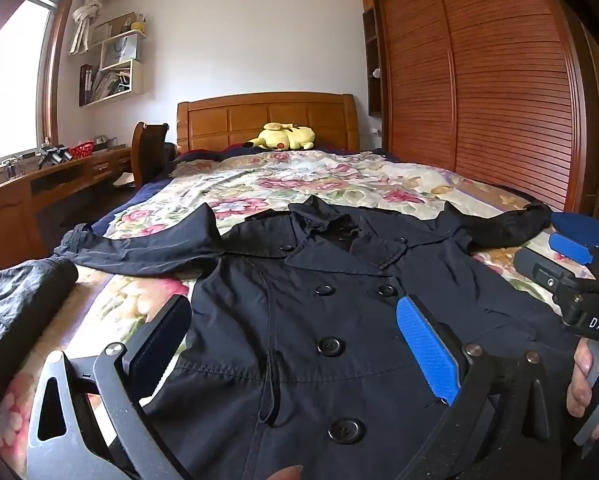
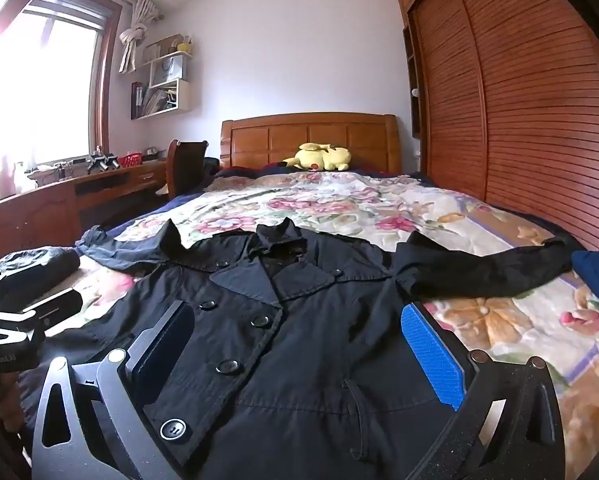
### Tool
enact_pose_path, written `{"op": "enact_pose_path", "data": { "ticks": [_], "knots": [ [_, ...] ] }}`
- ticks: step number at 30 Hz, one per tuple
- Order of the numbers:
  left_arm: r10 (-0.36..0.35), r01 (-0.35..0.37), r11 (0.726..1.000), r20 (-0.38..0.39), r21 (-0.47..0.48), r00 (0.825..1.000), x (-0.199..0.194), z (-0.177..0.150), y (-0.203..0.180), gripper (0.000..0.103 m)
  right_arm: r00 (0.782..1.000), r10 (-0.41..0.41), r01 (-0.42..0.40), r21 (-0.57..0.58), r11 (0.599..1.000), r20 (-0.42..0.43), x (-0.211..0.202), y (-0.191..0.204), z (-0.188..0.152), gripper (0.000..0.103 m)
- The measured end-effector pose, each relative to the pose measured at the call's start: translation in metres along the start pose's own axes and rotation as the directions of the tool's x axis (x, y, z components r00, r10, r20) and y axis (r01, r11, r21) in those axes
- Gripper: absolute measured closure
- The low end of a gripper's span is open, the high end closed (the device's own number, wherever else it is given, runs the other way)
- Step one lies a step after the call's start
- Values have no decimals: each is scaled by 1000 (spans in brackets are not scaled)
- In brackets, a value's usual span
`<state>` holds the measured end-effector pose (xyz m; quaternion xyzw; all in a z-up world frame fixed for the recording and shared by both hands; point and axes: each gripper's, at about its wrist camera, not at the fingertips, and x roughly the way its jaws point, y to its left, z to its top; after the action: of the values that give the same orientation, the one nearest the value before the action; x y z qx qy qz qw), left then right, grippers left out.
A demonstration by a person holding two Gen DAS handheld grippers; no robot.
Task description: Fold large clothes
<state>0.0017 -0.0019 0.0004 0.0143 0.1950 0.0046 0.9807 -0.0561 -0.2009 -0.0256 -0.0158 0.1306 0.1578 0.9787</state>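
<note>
Coat point(image 1: 339, 320), dark, creased, round-buttoned

Bright window point(image 2: 39, 92) left, white wall point(image 2: 291, 52) behind wooden headboard point(image 2: 311, 136), slatted wardrobe doors point(image 2: 519, 120) right, desk point(image 2: 99, 184) under window.

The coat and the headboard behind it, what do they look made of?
Coat: thin woven cloth, dark navy or black, matte, perhaps cotton or a blend; it creases finely and has glossy, plastic-looking buttons. Headboard: wood, orange-brown with a varnished sheen, shaped into raised panels.
</note>
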Motion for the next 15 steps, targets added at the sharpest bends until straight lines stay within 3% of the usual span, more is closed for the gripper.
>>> {"op": "enact_pose_path", "data": {
  "ticks": [15],
  "knots": [
    [4, -3, 1000, 25, -30, 1000, -4, -2, 7, 0, 1000, 3, -3, 1, 1000, 5, 0, -2, 0, 0]
  ]
}}
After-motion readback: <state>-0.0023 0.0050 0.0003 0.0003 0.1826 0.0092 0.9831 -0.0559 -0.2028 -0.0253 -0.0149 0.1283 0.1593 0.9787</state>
